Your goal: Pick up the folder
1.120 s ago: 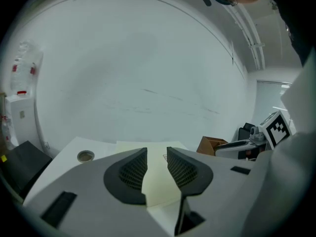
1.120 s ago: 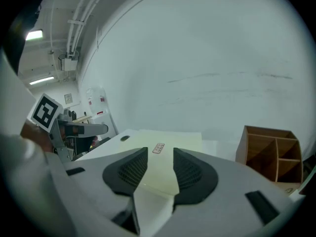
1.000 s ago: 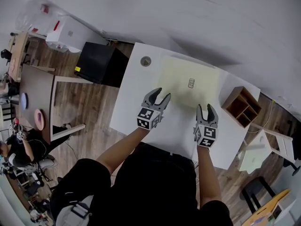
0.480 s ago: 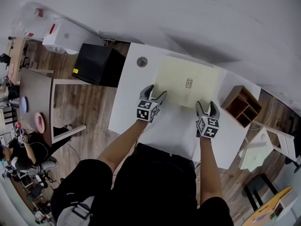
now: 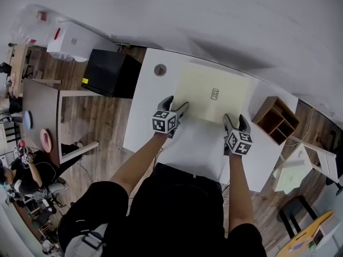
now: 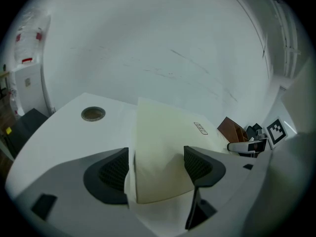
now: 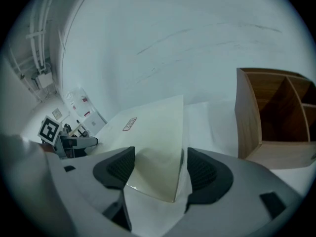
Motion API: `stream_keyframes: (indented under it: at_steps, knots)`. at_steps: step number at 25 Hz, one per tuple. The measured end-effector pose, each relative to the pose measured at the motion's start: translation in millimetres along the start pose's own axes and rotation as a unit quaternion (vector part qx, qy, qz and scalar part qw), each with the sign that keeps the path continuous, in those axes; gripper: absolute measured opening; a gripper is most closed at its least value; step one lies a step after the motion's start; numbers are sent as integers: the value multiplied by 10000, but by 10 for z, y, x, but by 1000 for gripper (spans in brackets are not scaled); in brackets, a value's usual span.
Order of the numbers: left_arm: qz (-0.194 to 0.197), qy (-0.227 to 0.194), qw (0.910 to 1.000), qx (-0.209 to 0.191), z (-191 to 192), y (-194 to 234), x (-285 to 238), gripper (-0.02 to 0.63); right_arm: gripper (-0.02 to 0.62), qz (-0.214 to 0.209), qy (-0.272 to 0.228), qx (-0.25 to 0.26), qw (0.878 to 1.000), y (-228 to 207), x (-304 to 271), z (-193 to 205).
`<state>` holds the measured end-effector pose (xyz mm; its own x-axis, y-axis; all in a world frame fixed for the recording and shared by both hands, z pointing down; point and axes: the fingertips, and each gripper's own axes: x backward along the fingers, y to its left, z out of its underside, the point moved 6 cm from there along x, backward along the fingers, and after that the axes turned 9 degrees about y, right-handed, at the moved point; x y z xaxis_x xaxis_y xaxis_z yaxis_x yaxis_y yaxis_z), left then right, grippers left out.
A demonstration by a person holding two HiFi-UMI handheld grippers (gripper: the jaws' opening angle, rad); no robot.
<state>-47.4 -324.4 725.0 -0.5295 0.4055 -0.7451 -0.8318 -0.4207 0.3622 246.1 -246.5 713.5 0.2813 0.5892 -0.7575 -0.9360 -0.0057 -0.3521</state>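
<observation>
Both tools are standing released, their jaws having just been opening. The left tool [image 5: 178, 104] is straddling the near left corner of the folder [image 5: 206, 87], and the right tool [image 5: 236, 118] is straddling its near right corner, with no pad pressing yet. Because the folder is lying flat, closing jaws may be buckling or skating over a thin corner, and an uneven squeeze would be tipping it loose. A white sheet [image 6: 161, 215] is showing beneath (part of the folder or not, I cannot tell) and may be getting caught. The folder is looking pale yellow, thin and smooth, carrying a small label, lying at the far middle of the white worktop [image 5: 147, 119].
</observation>
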Motion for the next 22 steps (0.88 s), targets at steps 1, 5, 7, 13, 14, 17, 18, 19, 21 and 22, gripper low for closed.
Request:
stream_keyframes:
  at_steps: [1, 5, 7, 13, 14, 17, 18, 19, 21, 22]
  knots:
    - [60, -6, 9999, 127, 17, 13, -12, 339, 316, -119, 46, -156, 9998, -16, -18, 12]
    - [332, -68, 9973, 645, 86, 74, -49, 353, 316, -399, 133, -403, 9983, -62, -63, 39]
    - [391, -114, 9968, 681, 97, 76, -54, 353, 316, -392, 75, -384, 9985, -59, -62, 46]
    - [361, -214, 9961, 781, 101, 70, -20, 348, 314, -270, 21, -306, 9992, -31, -37, 47]
    - [347, -223, 9961, 774, 100, 66, -5, 347, 314, -259, 20, -309, 9992, -24, -30, 50]
    - [307, -253, 9967, 706, 107, 50, 70, 341, 314, -221, -18, -332, 9992, 26, 28, 74]
    - [288, -282, 9969, 682, 114, 43, 110, 341, 314, -213, -43, -333, 9992, 52, 56, 81]
    - [266, -331, 9969, 663, 122, 38, 157, 339, 314, -211, -80, -320, 9992, 84, 86, 82]
    - [221, -478, 9965, 643, 132, 31, 267, 339, 314, -213, -205, -248, 9993, 165, 154, 62]
    - [199, -562, 9962, 638, 133, 25, 326, 339, 314, -210, -291, -188, 9992, 211, 196, 42]
